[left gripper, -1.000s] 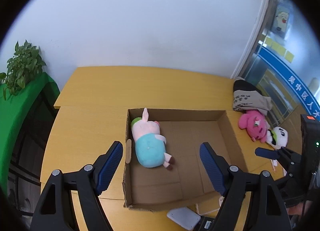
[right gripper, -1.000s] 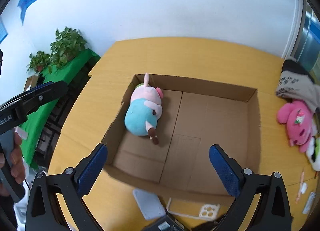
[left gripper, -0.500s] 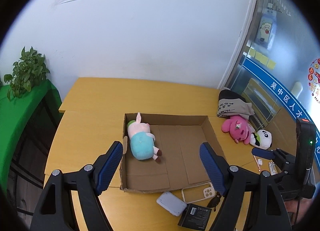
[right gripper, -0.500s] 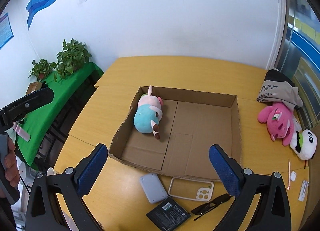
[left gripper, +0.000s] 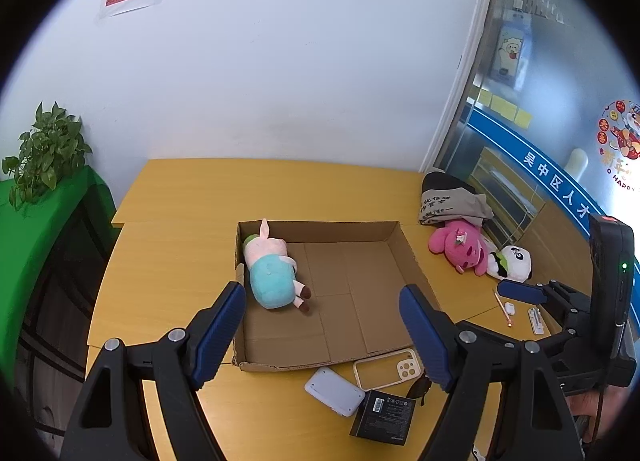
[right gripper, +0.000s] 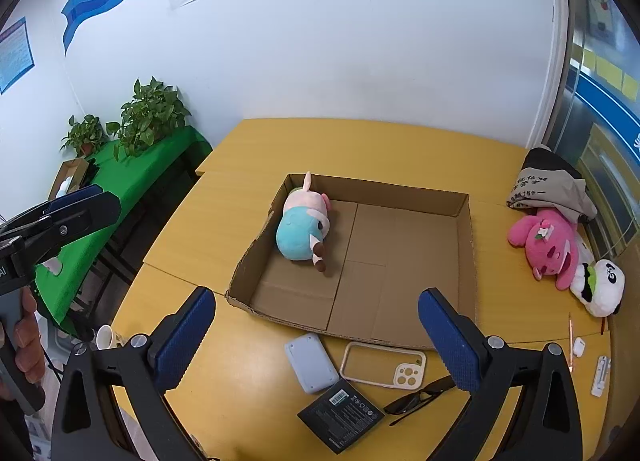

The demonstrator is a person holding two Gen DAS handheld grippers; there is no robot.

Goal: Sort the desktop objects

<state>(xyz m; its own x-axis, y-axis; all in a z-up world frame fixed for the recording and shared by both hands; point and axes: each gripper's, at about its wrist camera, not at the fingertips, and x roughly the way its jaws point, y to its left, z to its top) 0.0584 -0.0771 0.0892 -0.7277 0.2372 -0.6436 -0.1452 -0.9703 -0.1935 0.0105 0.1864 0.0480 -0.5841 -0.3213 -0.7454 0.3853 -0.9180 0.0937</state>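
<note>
Pig plush (left gripper: 272, 273) in box (left gripper: 320, 227), both grippers' fingers wide, empty — sunglasses (right gripper: 420, 395) clear only right view

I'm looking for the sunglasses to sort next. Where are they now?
In the right wrist view the sunglasses lie on the table in front of the cardboard box, just right of the black box and below the phone case.
</note>
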